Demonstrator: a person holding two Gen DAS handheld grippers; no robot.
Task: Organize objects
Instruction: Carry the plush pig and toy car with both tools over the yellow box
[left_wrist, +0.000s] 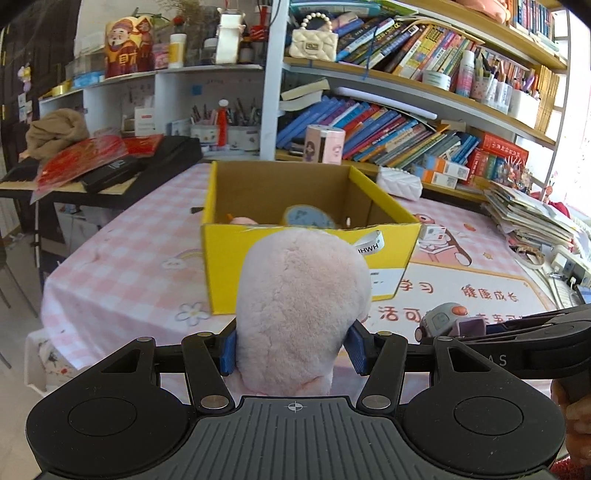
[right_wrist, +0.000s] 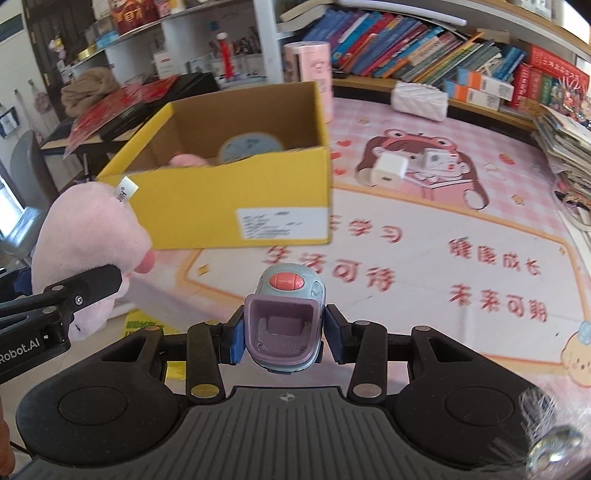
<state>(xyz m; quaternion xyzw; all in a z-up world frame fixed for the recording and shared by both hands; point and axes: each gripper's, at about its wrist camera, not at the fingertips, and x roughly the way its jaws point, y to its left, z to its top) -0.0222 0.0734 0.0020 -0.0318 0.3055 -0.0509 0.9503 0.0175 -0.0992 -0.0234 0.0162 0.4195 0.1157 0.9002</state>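
Now, step: both loads carried toward the yellow box (left_wrist: 310, 266), not yet dropped.
Left gripper (left_wrist: 291, 349): jaws part-open, clamped on pink plush (left_wrist: 301, 306).
Right gripper (right_wrist: 282, 338): jaws narrow, gripping toy car (right_wrist: 286, 317).
Box: 12 o'clock ahead, on the pink mat (right_wrist: 443, 240).
Next: lift over rim, release.
Hidden: box contents mostly behind its wall.

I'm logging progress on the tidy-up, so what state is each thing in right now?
Left hand-held gripper: shut on the pink plush toy.
Pink plush toy: held up in front of the box, not yet in.
Right hand-held gripper: shut on the small toy.
Small toy: held above the table mat.
Yellow box: open, already holding a few things.
White charger: lying on the mat, untouched.
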